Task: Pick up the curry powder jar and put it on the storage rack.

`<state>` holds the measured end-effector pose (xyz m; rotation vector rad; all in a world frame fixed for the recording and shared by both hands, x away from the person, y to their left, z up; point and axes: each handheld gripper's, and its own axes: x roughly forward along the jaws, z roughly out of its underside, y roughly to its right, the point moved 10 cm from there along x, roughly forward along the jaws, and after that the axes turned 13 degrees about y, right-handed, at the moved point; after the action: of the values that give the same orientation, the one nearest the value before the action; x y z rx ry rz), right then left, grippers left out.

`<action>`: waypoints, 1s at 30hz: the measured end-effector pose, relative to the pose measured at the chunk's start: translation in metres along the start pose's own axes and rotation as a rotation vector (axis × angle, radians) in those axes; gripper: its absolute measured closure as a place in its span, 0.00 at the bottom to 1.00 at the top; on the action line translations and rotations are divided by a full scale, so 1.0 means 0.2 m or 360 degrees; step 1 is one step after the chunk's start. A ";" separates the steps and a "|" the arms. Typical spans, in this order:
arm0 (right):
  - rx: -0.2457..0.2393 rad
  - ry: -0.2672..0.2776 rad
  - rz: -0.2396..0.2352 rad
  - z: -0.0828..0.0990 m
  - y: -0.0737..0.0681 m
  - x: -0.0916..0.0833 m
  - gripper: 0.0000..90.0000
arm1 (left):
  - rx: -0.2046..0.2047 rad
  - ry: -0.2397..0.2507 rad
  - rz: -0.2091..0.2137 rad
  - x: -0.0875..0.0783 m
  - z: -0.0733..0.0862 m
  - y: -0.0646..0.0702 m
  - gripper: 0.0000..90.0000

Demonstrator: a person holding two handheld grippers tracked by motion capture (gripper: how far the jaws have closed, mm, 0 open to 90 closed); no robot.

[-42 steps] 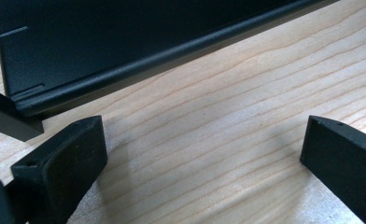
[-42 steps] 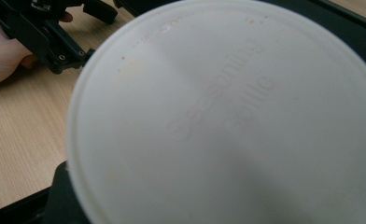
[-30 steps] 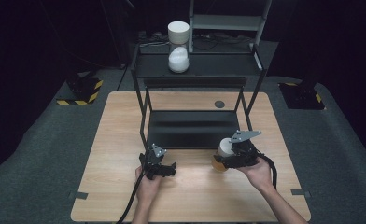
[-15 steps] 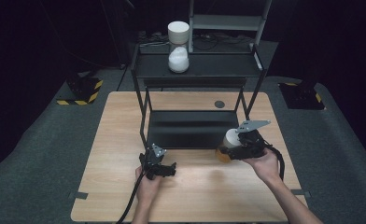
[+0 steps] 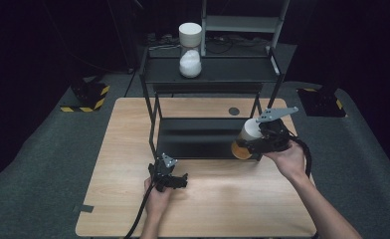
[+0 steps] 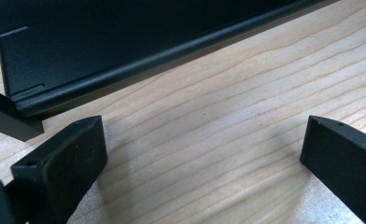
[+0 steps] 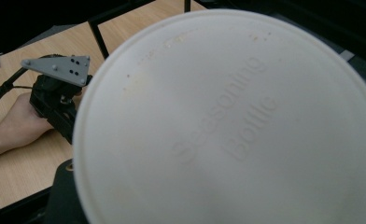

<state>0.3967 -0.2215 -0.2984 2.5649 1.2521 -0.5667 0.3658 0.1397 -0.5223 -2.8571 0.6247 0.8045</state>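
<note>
A seasoning bottle (image 5: pixel 246 139) is being held clamped in the right gripper (image 5: pixel 262 140), off the table (image 5: pixel 113 209) beside the black shelf rack (image 5: pixel 210 74), placement likely outstanding, while the left gripper (image 5: pixel 169 175) is being rested wide open, empty, before that rack.
</note>
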 end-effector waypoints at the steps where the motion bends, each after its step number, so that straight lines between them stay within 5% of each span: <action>1: -0.0005 0.0002 0.0000 -0.01 0.00 0.00 0.38 | 0.0000 0.0000 0.0000 0.00 0.00 0.00 0.00; 13: -0.0004 0.0003 -0.0016 -0.18 0.02 -0.04 0.38 | -0.0001 0.0001 0.0000 0.00 0.00 0.00 0.00; 30: -0.0056 0.0047 0.0064 -0.60 0.09 -0.14 0.38 | 0.0001 0.0000 -0.0001 0.00 0.00 0.00 0.01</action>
<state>0.4237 -0.2085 -0.1781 2.5719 1.2061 -0.4958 0.3657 0.1397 -0.5222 -2.8563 0.6243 0.8041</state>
